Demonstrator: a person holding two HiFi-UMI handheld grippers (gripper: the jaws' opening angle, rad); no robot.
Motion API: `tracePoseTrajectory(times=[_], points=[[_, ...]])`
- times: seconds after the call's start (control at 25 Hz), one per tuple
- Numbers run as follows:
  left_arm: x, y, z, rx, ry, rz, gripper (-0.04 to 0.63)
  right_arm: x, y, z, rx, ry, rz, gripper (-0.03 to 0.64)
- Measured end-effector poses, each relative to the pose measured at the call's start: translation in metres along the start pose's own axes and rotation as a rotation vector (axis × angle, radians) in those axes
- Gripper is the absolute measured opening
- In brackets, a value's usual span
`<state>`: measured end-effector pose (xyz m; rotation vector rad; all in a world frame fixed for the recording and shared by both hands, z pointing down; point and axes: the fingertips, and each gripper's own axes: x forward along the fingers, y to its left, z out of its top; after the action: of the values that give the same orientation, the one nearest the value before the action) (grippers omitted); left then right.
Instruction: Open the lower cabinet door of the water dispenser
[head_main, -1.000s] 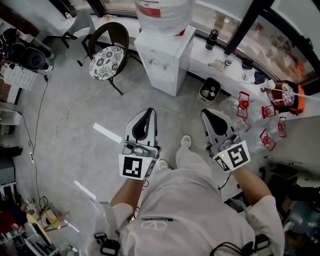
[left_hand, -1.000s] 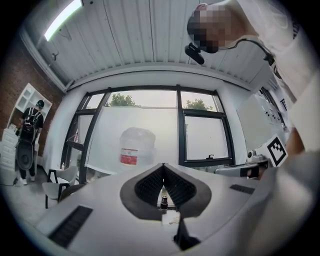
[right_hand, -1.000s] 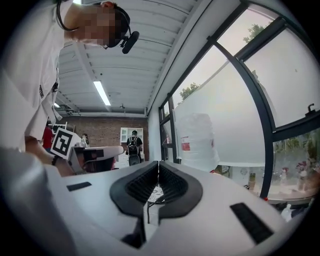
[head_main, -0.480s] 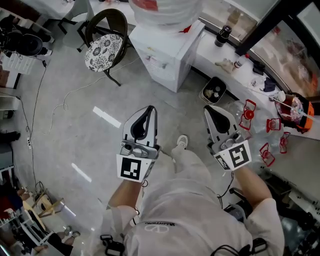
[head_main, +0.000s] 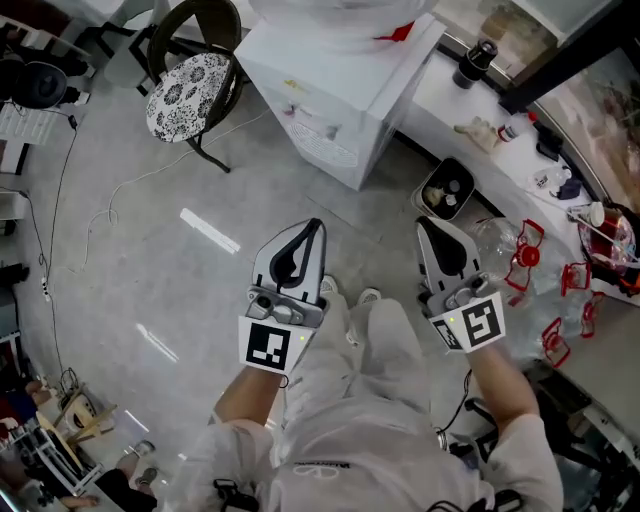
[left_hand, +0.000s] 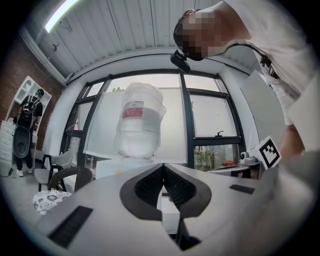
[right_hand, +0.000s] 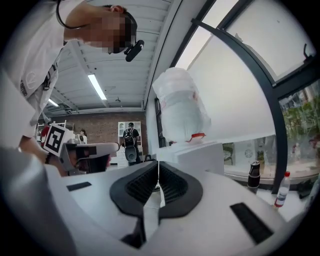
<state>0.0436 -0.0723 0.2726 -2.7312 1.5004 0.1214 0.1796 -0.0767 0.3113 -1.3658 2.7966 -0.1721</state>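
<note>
Water dispenser (head_main: 335, 110) stands ahead, well apart from left gripper (head_main: 310, 228) and right gripper (head_main: 429, 226), both jaws pressed together, empty.

The left gripper (head_main: 317, 227) and the right gripper (head_main: 425, 227) are held out side by side in front of the body, apart from one another, both pointed forward and about level. The jaws of each are seen pressed together along their ribbed pads, and nothing is gripped between them. The left forearm (head_main: 243, 402) and the right forearm (head_main: 508, 385) are extended forward, and each gripper's marker cube is turned upward.
</note>
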Motion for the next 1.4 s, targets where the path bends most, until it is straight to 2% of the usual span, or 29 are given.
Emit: tracePoseTrajectory(times=[0.36,0.64,0.88,1.08,1.4], points=[[0.028,0.032,-0.204,0.02,-0.005,-0.048,0.005,0.058,-0.039,-0.201,-0.017,-0.013,-0.005,0.017],[0.046,0.046,-0.317,0.044,-0.028,-0.073,0.005,0.084,-0.069,-0.31,-0.01,-0.04,-0.035,0.017],[0.059,0.061,-0.385,0.056,-0.039,-0.076,0.005,0.102,-0.087,-0.375,-0.018,-0.061,-0.051,0.017],[0.068,0.061,-0.427,0.029,-0.046,-0.064,0.005,0.11,-0.095,-0.422,-0.016,-0.037,-0.035,0.017],[0.084,0.049,-0.479,0.02,-0.034,-0.087,0.005,0.135,-0.115,-0.471,-0.017,-0.019,-0.031,0.018]])
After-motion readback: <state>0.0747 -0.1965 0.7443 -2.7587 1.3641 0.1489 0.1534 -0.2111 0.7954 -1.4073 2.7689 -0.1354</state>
